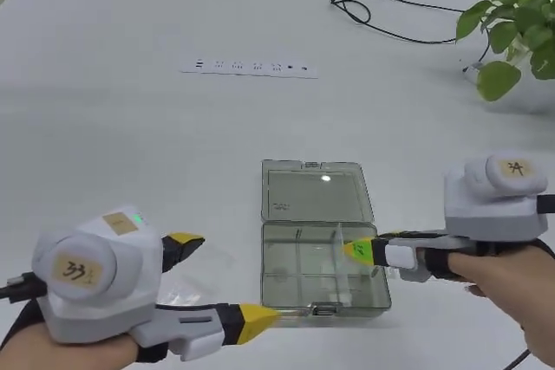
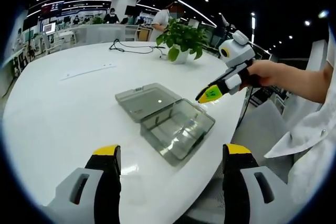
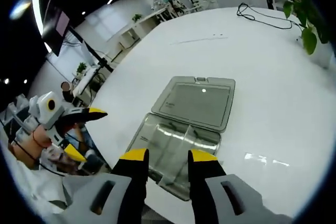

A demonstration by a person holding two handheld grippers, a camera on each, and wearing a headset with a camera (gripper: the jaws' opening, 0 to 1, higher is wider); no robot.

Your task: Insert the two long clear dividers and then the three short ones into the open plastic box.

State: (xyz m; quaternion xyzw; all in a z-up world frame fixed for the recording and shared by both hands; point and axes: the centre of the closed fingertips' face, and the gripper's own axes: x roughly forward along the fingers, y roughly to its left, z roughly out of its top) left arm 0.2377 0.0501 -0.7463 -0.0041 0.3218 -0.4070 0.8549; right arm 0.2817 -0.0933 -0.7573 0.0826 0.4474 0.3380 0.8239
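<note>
The open clear plastic box (image 1: 282, 270) lies on the white table, its lid (image 1: 316, 192) folded flat behind the tray. Clear dividers (image 1: 338, 279) stand inside the tray, one long one running front to back with short cross pieces. My right gripper (image 1: 357, 250) hovers over the tray's right half, its jaws a narrow gap apart with nothing seen between them; from its own view (image 3: 169, 156) it looks down on the tray (image 3: 178, 148). My left gripper (image 1: 224, 280) is wide open left of the box, over faint clear plastic pieces (image 1: 201, 268) on the table.
A white power strip (image 1: 250, 67) lies farther back on the table. A black cable (image 1: 381, 19) loops at the back right, next to a potted green plant (image 1: 516, 23). The table's near edge runs just in front of the box.
</note>
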